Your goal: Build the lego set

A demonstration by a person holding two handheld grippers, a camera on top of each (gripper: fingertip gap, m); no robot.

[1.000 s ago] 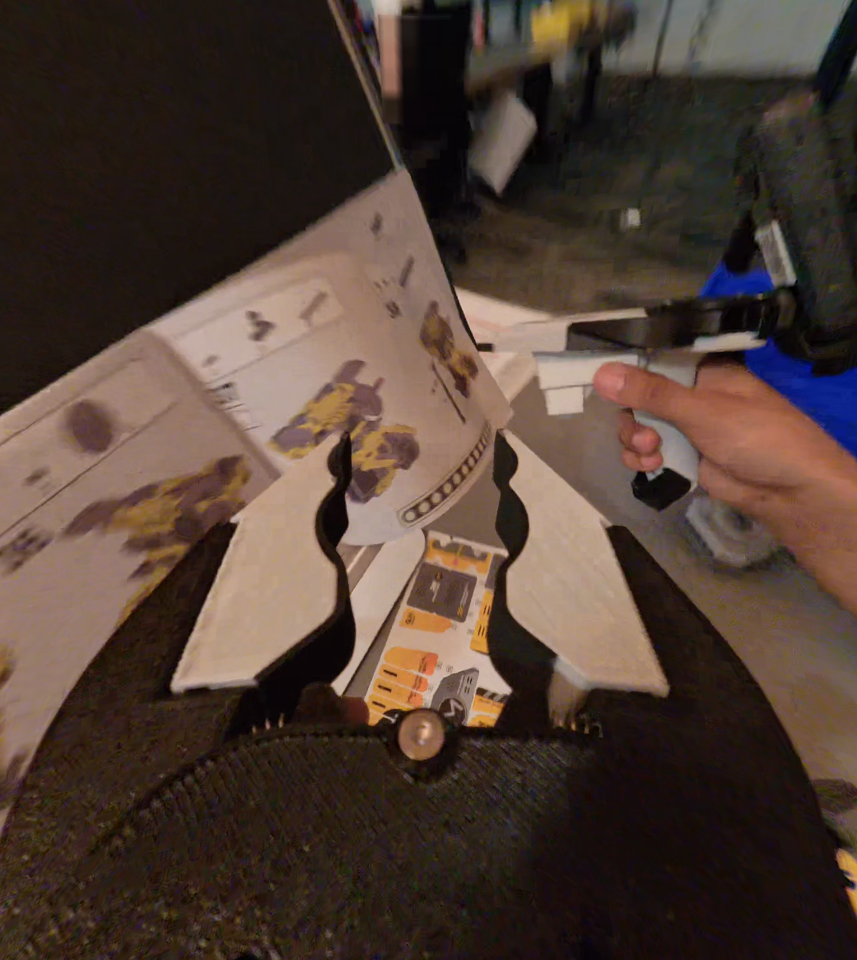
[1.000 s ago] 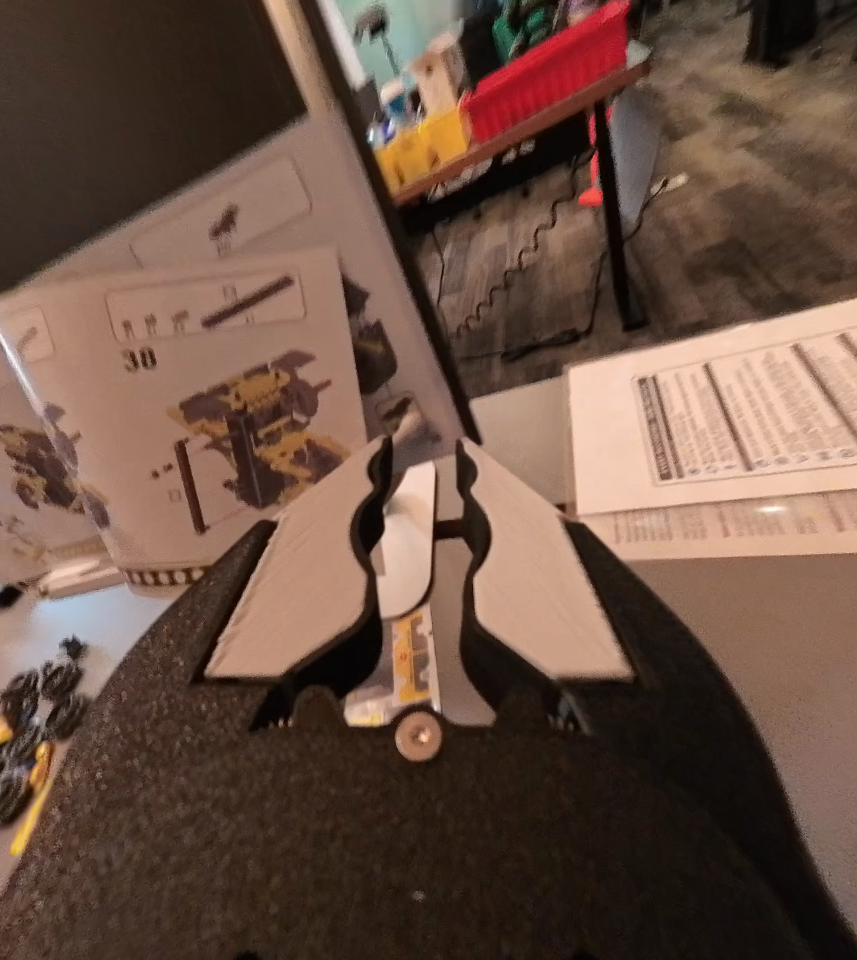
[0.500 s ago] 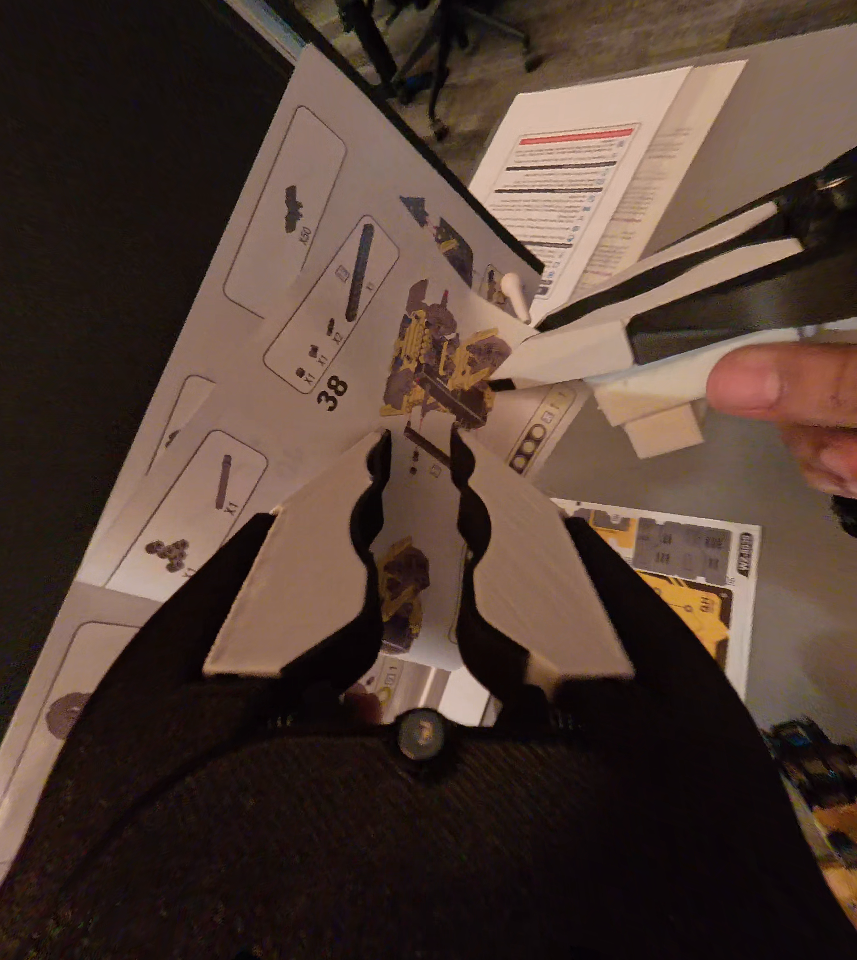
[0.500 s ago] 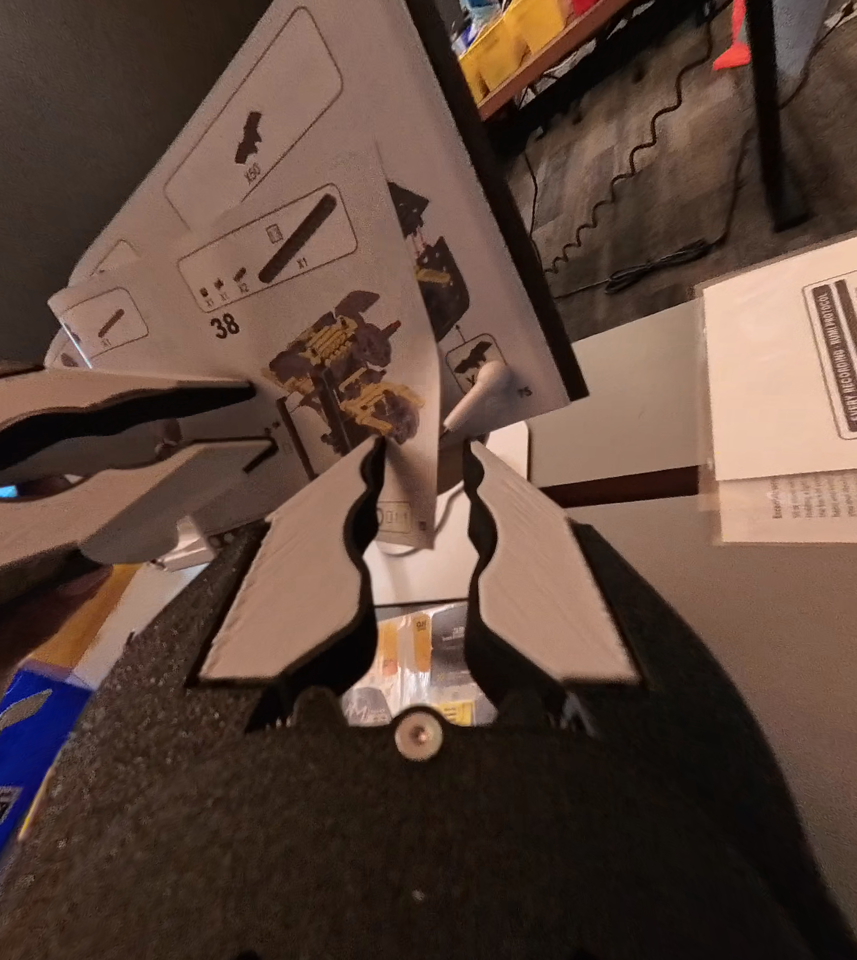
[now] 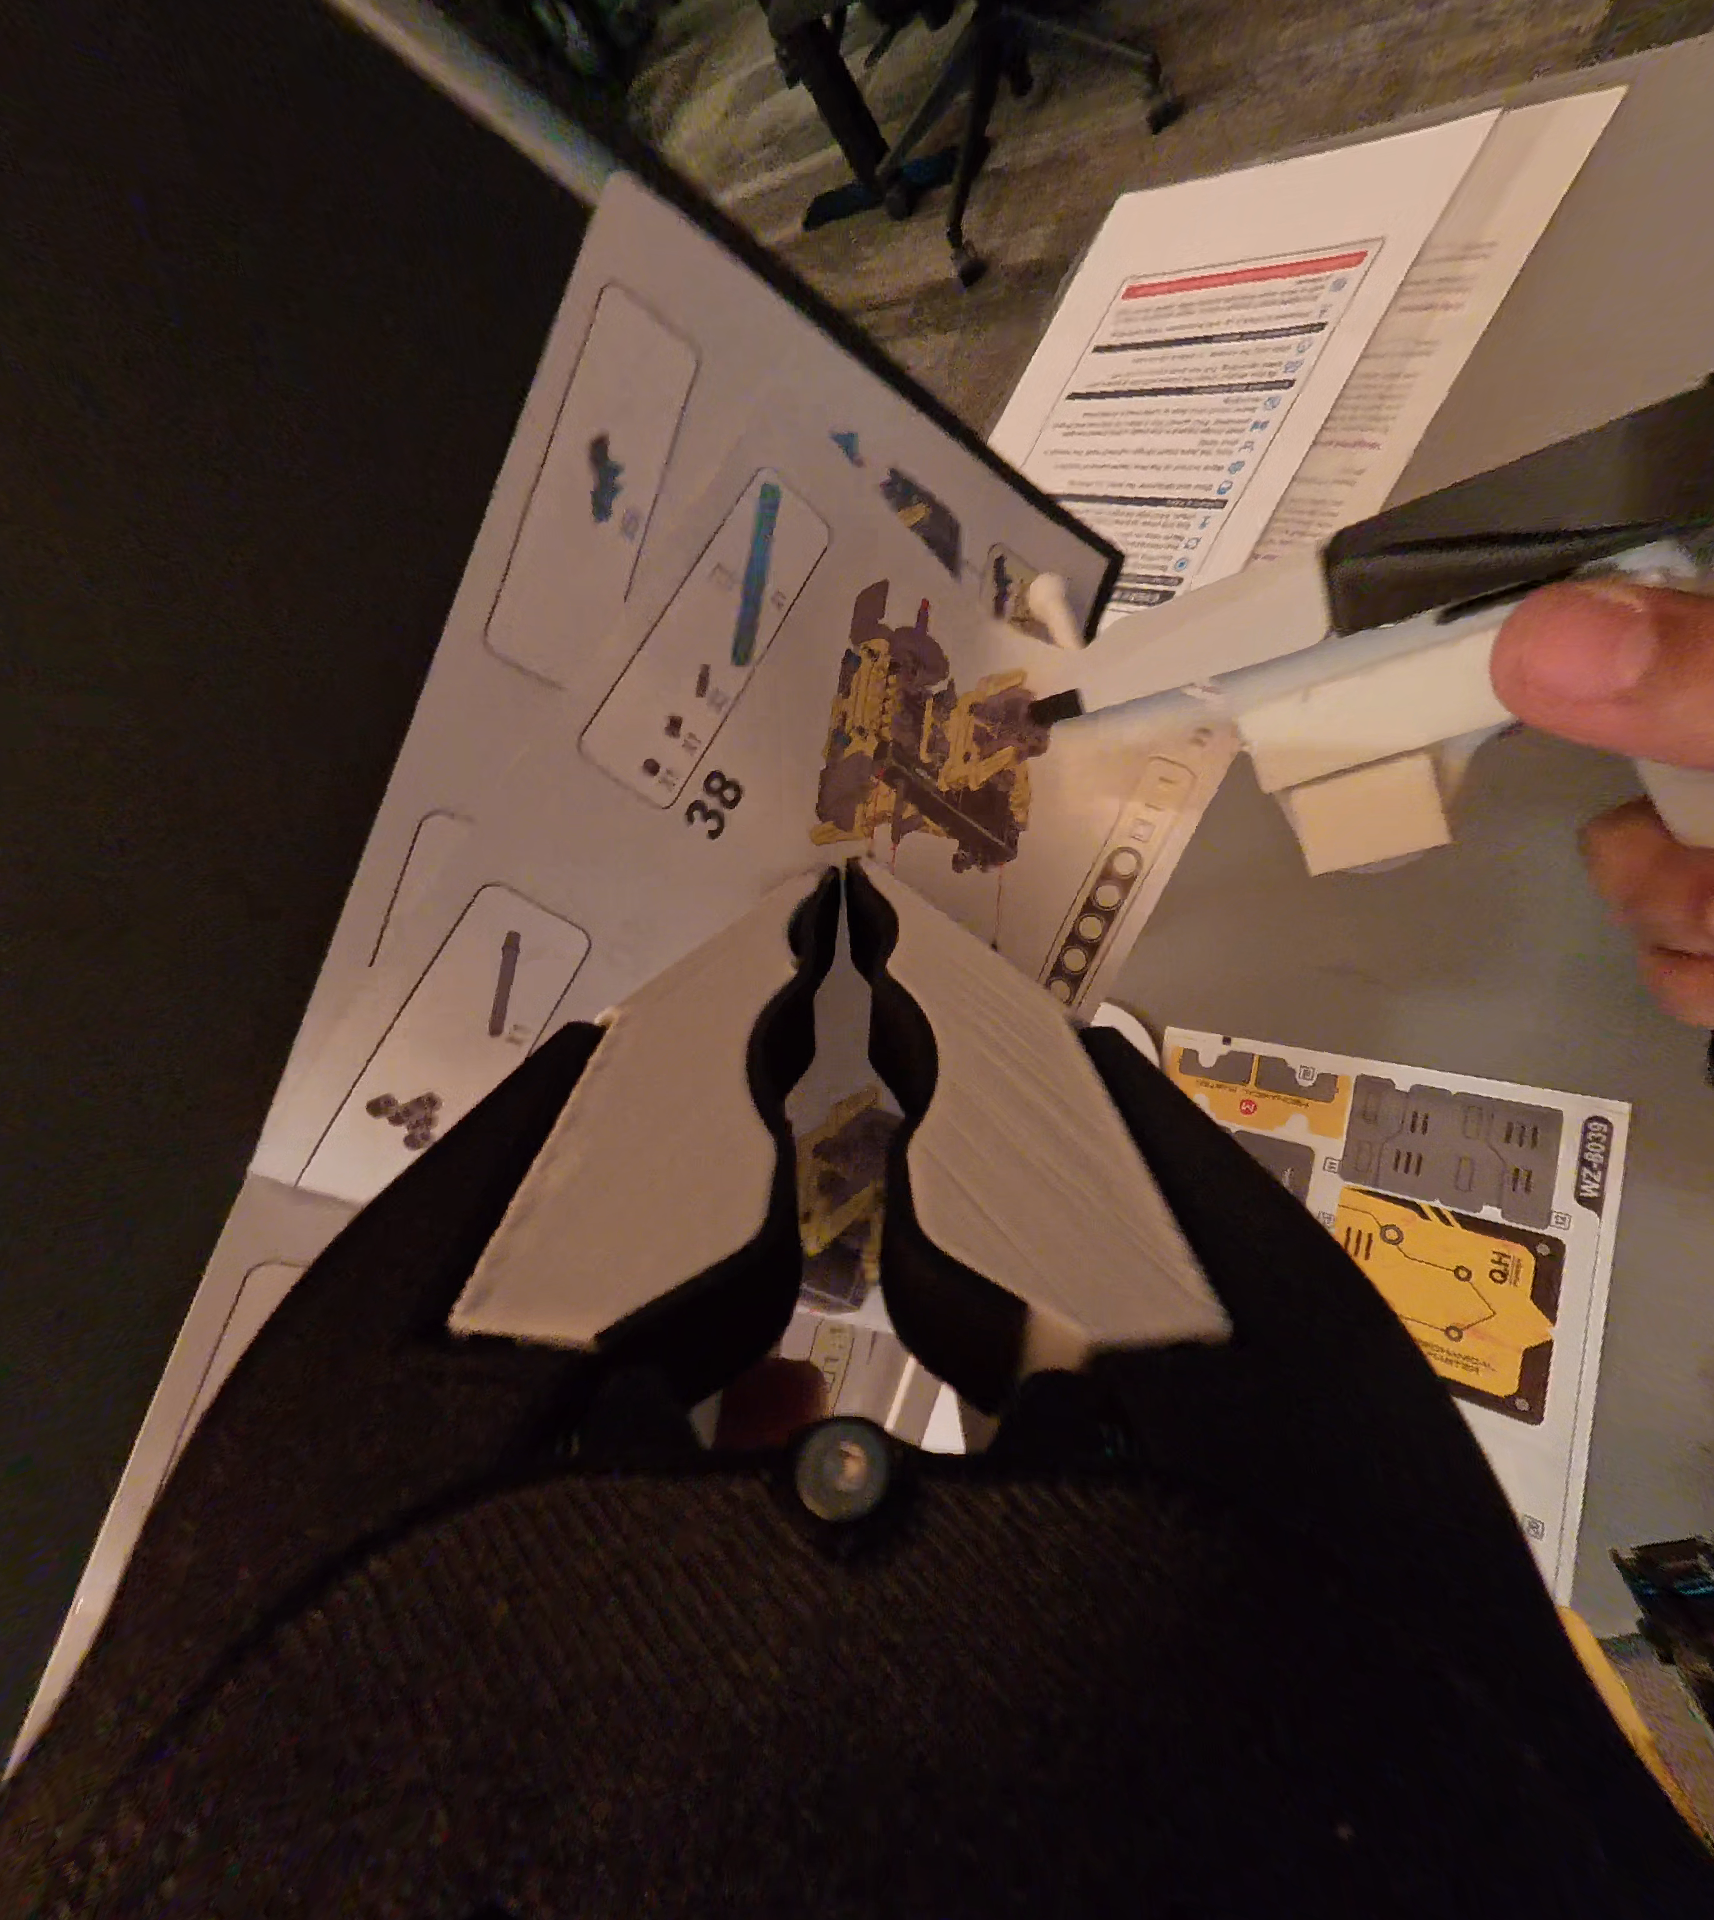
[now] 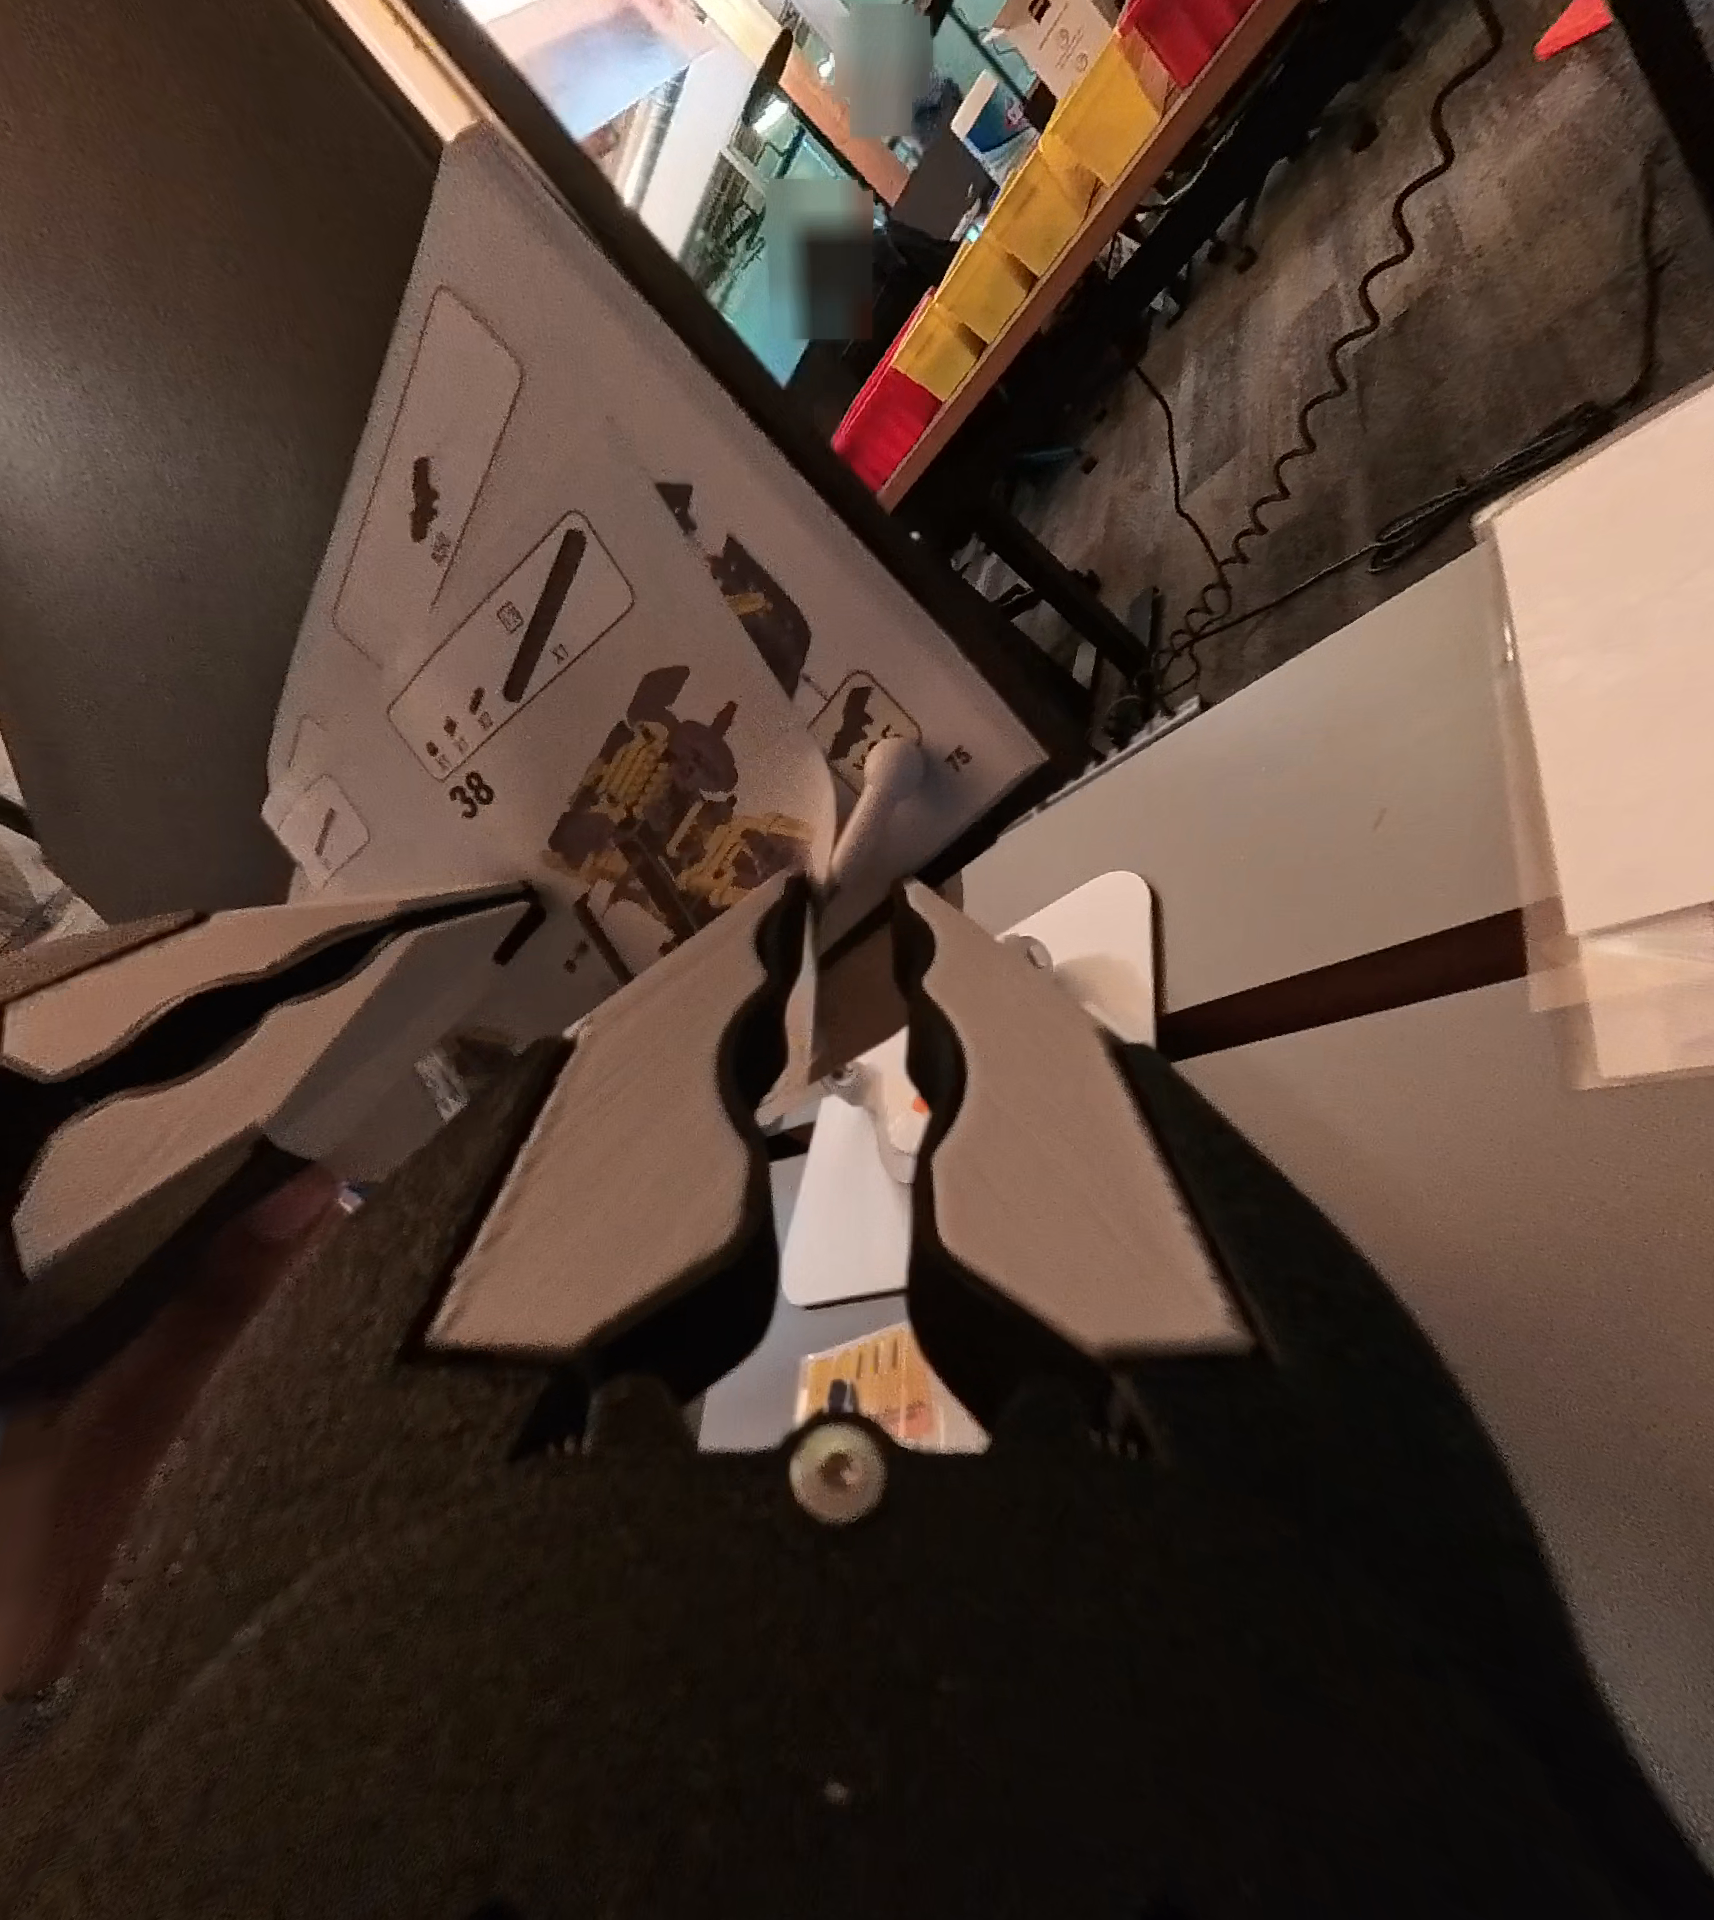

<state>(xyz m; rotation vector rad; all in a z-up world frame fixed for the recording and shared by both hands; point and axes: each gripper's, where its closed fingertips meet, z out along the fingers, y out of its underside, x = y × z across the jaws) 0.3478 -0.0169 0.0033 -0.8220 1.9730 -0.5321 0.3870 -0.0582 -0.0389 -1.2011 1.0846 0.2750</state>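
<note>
Dark panel point(image 5: 157, 520): flat, matte, upright backing at far left.

Instruction booklet point(image 5: 562, 665): thin glossy white paper, printed with rounded part boxes and yellow-and-grey model drawings; propped open and tilted against the dark panel, with one loose page curling forward.

Left gripper point(image 5: 845, 875): black textured body, two pale flat wedge fingers with wavy black inner edges. Jaws clenched, tips meeting on the lower edge of the loose page. In the right wrist view it enters from the left point(image 6: 520, 914), tips against the same page.

Right gripper point(image 6: 848, 904): same build. Jaws nearly together, pinching the page's right edge, which runs between the fingers. In the left wrist view its slim tip point(image 5: 1055, 710) touches the printed model drawing; a hand point(image 5: 1684, 748) grips its handle.

Sticker sheet point(image 5: 1435, 1226): flat, yellow and grey decals, lying on the smooth grey table point(image 5: 1455, 935) below the right gripper.

Laminated printed sheet point(image 5: 1237, 395): white, rectangular, flat on the table's far side.
</note>
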